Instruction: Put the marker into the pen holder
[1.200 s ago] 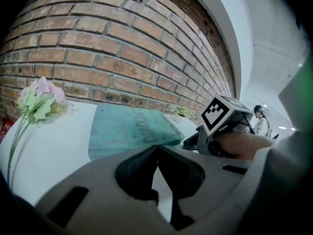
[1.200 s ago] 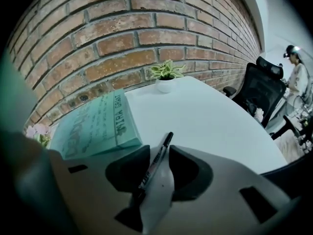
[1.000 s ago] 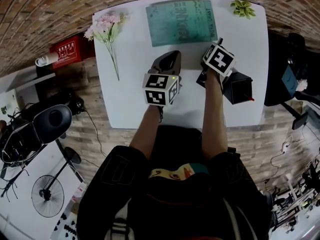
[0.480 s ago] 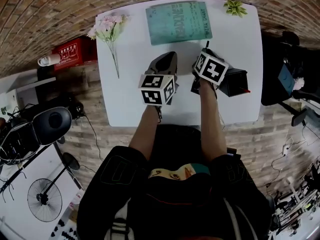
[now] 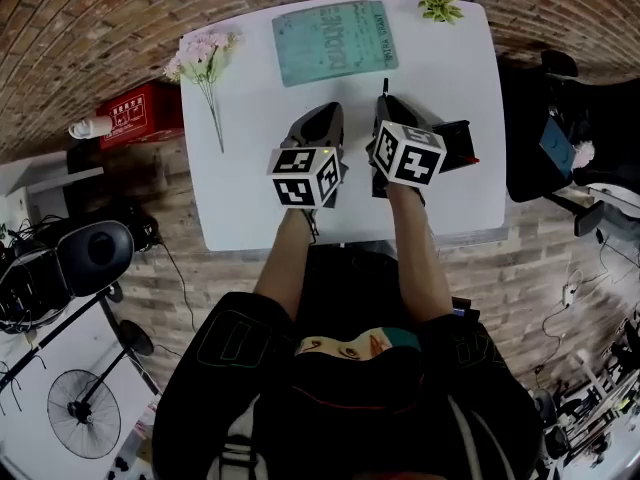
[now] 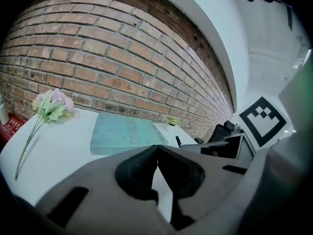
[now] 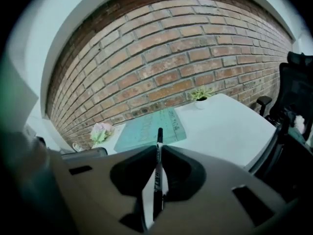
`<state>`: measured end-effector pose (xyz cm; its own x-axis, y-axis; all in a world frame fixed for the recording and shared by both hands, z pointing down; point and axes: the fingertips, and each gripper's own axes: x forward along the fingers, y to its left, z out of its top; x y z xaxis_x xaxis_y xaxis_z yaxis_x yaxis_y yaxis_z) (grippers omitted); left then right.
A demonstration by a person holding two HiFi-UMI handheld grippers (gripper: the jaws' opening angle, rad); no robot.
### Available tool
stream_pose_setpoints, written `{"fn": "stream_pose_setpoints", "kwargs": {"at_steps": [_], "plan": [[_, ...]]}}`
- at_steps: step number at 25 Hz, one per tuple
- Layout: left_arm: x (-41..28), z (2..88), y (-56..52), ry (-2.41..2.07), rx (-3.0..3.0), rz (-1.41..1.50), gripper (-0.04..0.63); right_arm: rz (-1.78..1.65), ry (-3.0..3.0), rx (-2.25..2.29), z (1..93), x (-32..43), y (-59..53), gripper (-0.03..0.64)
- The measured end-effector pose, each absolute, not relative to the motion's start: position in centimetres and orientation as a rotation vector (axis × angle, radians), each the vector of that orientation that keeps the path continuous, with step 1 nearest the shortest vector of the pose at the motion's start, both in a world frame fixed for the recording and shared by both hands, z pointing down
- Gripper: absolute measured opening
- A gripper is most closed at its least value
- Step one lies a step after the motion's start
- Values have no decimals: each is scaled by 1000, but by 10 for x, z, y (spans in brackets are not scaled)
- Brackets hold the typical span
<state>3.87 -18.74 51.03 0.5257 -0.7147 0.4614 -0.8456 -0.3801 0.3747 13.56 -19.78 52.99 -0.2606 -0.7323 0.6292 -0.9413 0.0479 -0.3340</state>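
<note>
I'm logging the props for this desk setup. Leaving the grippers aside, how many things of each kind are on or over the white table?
Flower sprig: 1
Teal book: 1
Potted plant: 1
Pen holder: 1
Marker: 1
Total: 5

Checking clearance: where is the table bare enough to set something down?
Bare: the table between the flowers and the left gripper, and its far right between teal book, plant and pen holder. Crowded: the middle, by the right gripper.
</note>
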Motion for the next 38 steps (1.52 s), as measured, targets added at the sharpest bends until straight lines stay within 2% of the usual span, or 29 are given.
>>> {"fn": "stream_pose_setpoints", "kwargs": {"at_steps": [11,27,38], "plan": [[63,494,-161,-1273,2224,254,8,946,-2336,1640,469,138,-172,46],[119,465,-132,-1250,2306,174,8,851,-2487,1748,415,215,-139,46],[117,462,-123,-1256,2309,160,8,765,-2495,1824,411,244,-134,46]]}}
